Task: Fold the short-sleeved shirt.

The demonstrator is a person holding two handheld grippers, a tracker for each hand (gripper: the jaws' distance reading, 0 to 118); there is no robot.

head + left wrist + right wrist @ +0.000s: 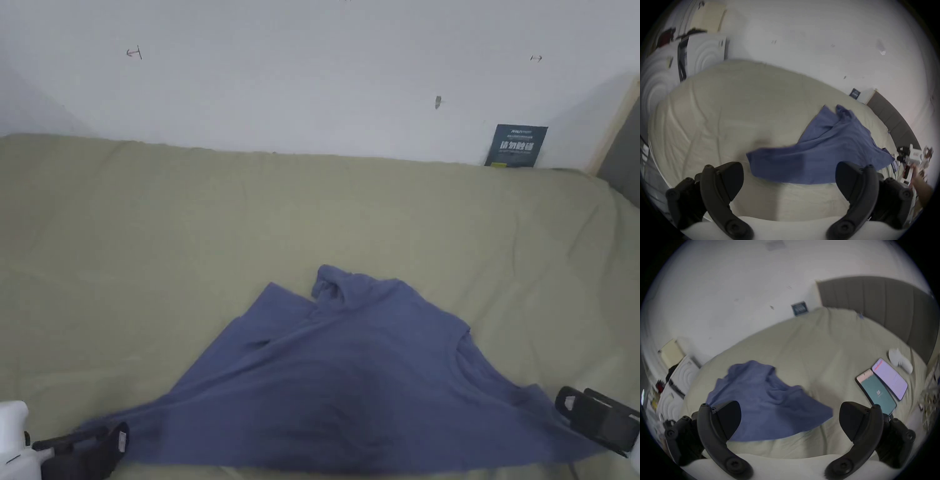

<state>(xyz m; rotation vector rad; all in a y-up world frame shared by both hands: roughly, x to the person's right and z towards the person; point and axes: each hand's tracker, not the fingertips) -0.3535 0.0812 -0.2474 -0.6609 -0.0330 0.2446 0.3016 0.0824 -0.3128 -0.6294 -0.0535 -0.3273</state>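
Observation:
A blue short-sleeved shirt (350, 381) lies spread and rumpled on the olive-beige bed sheet (187, 250), its hem along the near edge and a sleeve bunched at the far side. My left gripper (94, 447) sits at the shirt's near left corner; in the left gripper view it (789, 178) stands open, just short of the shirt (818, 154). At the shirt's near right corner is my right gripper (594, 415). In the right gripper view it (790, 418) is open too, with the shirt's edge (769, 402) lying between and beyond its jaws, not pinched.
Two phones (880, 386) and a white object (899, 360) lie on the bed to the right of the shirt. A dark card (515, 145) leans on the white wall. A grey headboard (883, 305) bounds the bed's right end. White furniture (701, 53) stands left.

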